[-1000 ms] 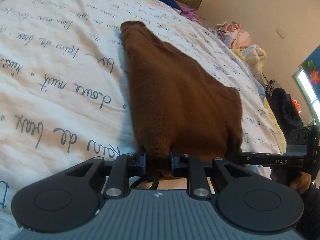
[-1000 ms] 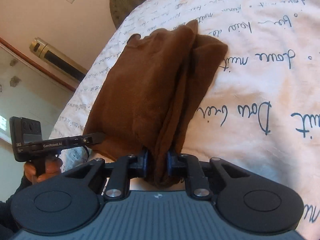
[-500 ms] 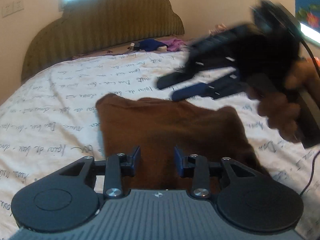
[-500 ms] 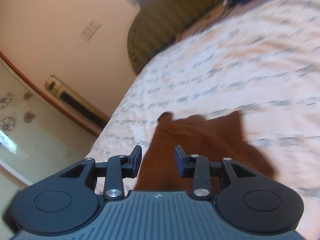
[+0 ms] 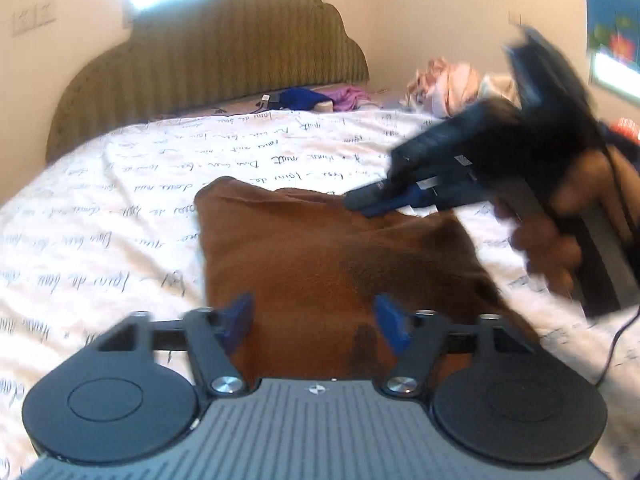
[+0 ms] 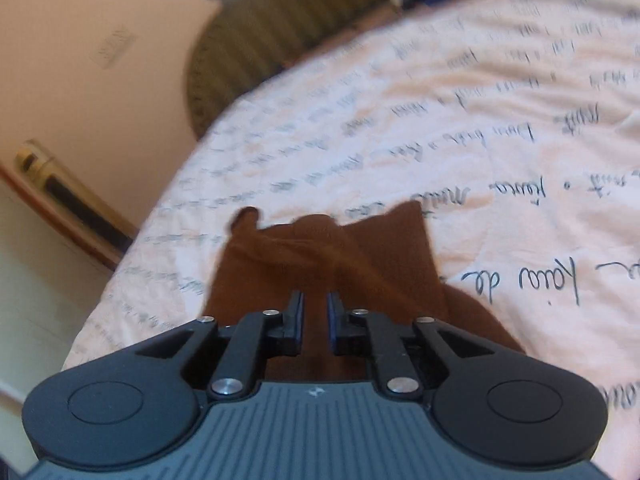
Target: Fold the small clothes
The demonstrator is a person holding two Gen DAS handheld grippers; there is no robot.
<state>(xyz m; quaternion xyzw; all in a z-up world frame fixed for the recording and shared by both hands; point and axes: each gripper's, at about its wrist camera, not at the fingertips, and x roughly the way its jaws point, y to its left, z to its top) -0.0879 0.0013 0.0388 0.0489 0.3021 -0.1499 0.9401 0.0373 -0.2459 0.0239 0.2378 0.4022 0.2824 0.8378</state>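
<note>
A brown folded garment [image 5: 320, 256] lies flat on the white bedsheet with blue script [image 5: 120, 208]. My left gripper [image 5: 316, 322] is wide open and empty, just above the garment's near edge. In the left wrist view my right gripper [image 5: 360, 204] is blurred, over the garment's far right edge, its fingers close together. In the right wrist view the garment [image 6: 320, 256] lies under my right gripper [image 6: 315, 318], whose jaws stand a narrow gap apart with nothing between them.
An olive padded headboard [image 5: 208, 60] stands at the far end of the bed. Blue and pink clothes [image 5: 316, 98] lie by it. A pile of pale clothes [image 5: 452, 84] sits at the far right. A cable [image 5: 616, 344] trails on the sheet at right.
Both grippers let go of the brown garment, which now lies folded on the bed. The left jaws opened wide. The right gripper swung over the garment's far edge and its jaws narrowed.
</note>
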